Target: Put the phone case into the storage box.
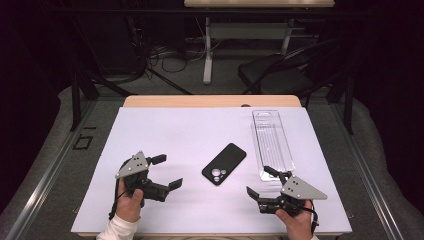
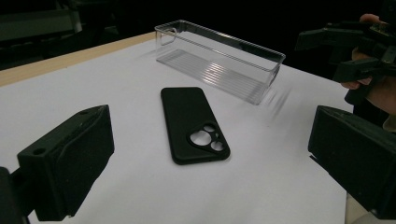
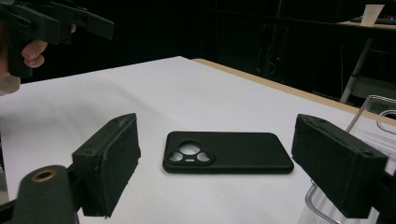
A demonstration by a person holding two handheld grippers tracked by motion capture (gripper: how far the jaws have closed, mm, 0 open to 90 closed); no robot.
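We see the flat black phone case lying diagonally between both grippers, left gripper and right gripper about equally near, jaws apart and empty.

dark room, black chair, floor cables

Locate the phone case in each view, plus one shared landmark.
High view: phone case lies mid-table, slanted, left of the clear tray.
Left gripper view: centre, camera cutout toward the lens, tray behind it.
Right gripper view: centre, lying crosswise between the jaws, cutout at its left.
Shared landmark: the tray, at the right edge there.
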